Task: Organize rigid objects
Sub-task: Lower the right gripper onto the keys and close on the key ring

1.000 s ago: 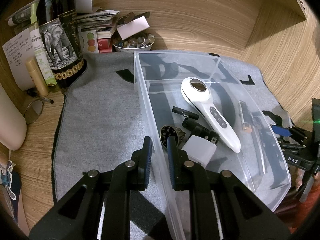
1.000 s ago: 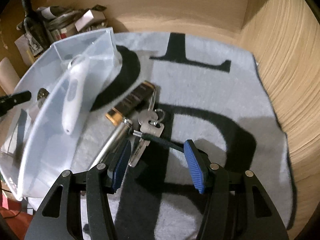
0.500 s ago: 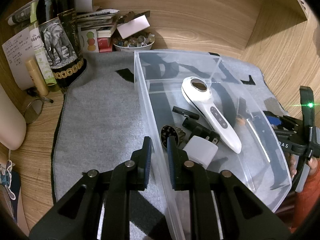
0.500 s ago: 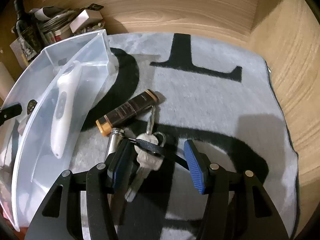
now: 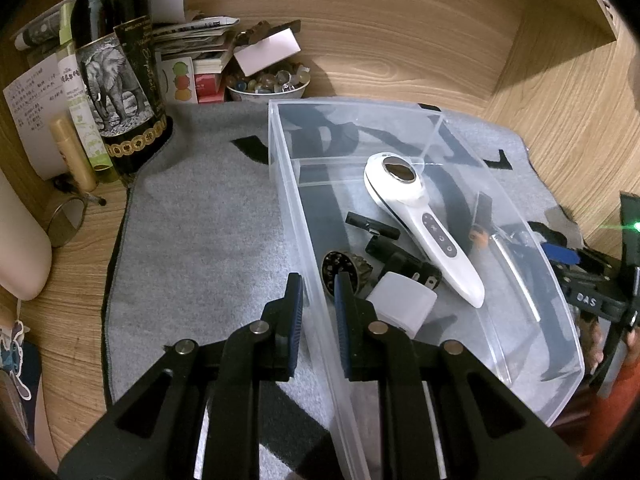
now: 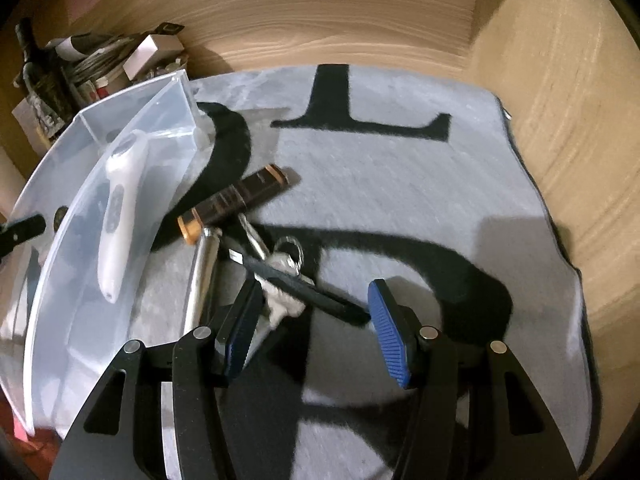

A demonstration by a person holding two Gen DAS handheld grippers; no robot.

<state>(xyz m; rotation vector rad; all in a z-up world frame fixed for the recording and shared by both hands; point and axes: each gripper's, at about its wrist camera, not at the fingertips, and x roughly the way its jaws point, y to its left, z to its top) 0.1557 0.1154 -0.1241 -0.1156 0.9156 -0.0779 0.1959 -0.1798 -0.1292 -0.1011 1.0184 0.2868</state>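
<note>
Your left gripper (image 5: 318, 300) clamps the bin wall (image 5: 296, 216); your right gripper (image 6: 314, 324), spread wide over the keys (image 6: 286, 276), could snag the neighbouring metal cylinder (image 6: 202, 272).

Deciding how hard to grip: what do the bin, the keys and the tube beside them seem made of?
Bin: clear, glossy rigid plastic; the mat shows through its walls. Keys: bright metal, likely steel, on a dark strap. Tube: polished silver metal by its mirror-like sheen, though chromed plastic is possible.
</note>
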